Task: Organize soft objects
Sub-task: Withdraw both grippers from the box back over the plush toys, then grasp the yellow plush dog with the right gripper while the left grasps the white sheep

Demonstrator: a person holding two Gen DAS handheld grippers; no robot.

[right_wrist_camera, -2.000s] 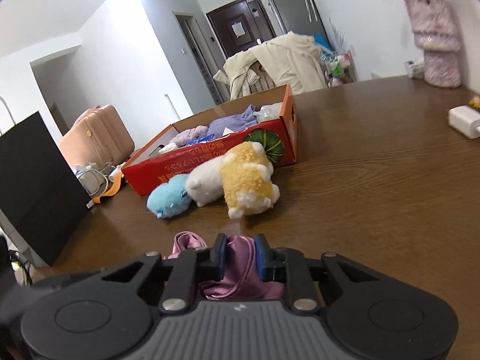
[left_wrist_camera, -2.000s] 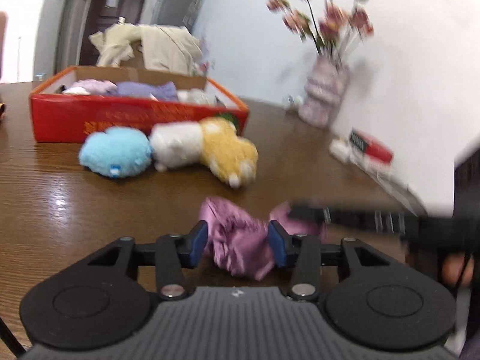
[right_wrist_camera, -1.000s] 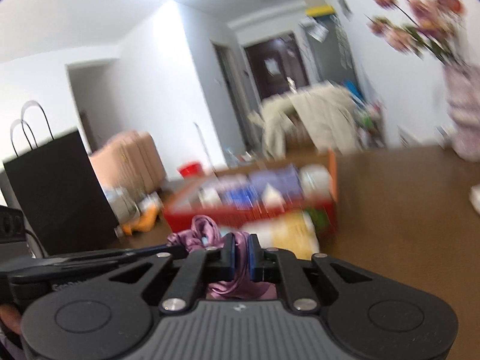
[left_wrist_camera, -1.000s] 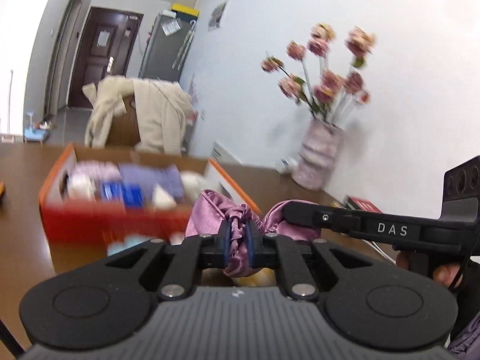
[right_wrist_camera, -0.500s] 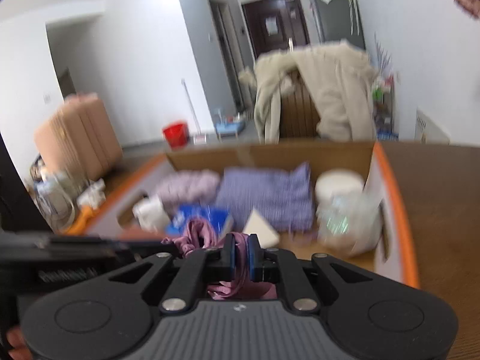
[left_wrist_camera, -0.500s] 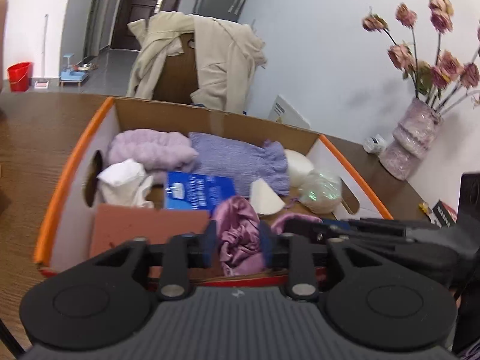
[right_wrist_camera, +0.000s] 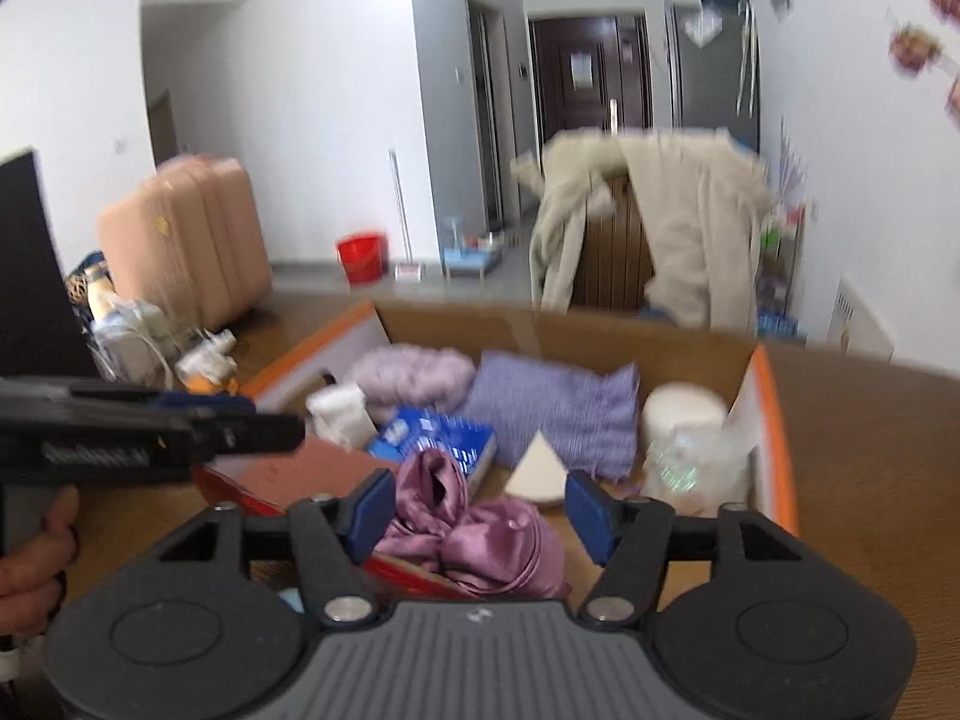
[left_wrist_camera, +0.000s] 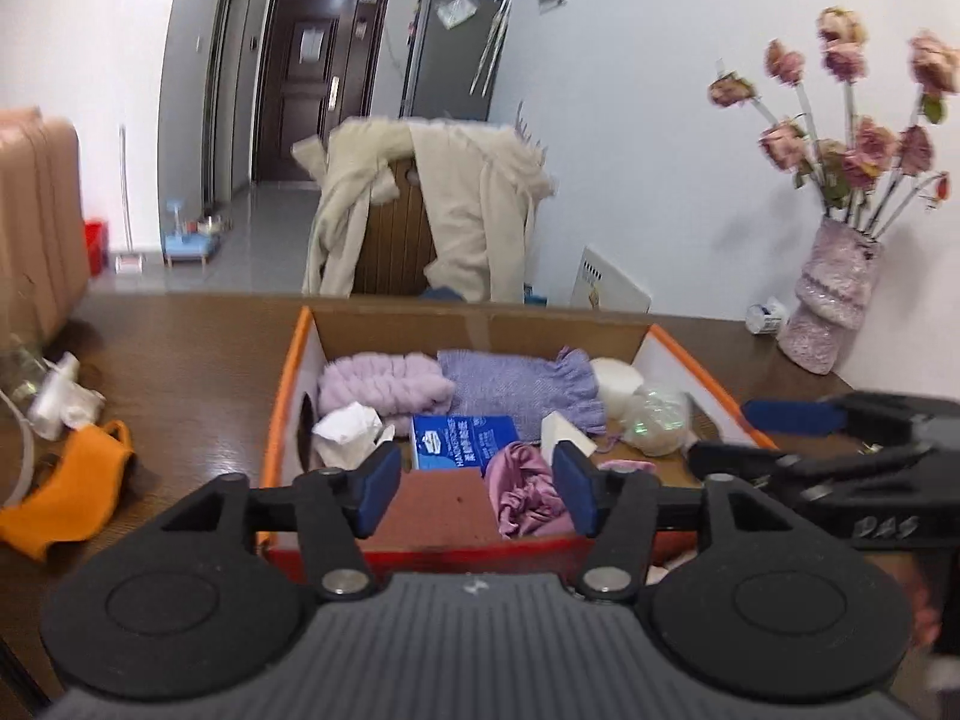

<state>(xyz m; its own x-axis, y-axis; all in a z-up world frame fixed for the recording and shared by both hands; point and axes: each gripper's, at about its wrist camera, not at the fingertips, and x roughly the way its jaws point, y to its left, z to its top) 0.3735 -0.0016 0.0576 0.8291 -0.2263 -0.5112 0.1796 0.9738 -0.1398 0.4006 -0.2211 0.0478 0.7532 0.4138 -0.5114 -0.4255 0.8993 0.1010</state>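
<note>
The pink satin cloth (left_wrist_camera: 528, 495) lies loose at the front of the orange-edged cardboard box (left_wrist_camera: 282, 396). It also shows in the right wrist view (right_wrist_camera: 480, 534), inside the box (right_wrist_camera: 777, 420). My left gripper (left_wrist_camera: 477, 489) is open and empty just above and in front of the cloth. My right gripper (right_wrist_camera: 483, 510) is open and empty over the cloth. Each gripper shows in the other's view, the right one (left_wrist_camera: 798, 426) and the left one (right_wrist_camera: 198, 420).
The box also holds a lilac knit (left_wrist_camera: 384, 387), a purple cloth (left_wrist_camera: 516, 390), a blue packet (left_wrist_camera: 462, 441), white tissue (left_wrist_camera: 348, 429) and a white roll (left_wrist_camera: 615, 381). An orange mask (left_wrist_camera: 66, 489) lies left. A vase of flowers (left_wrist_camera: 831, 306) stands at the right.
Both grippers carried the pink cloth from the table over the box, then opened. The cloth now lies in the box and both grippers have drawn back a little.
</note>
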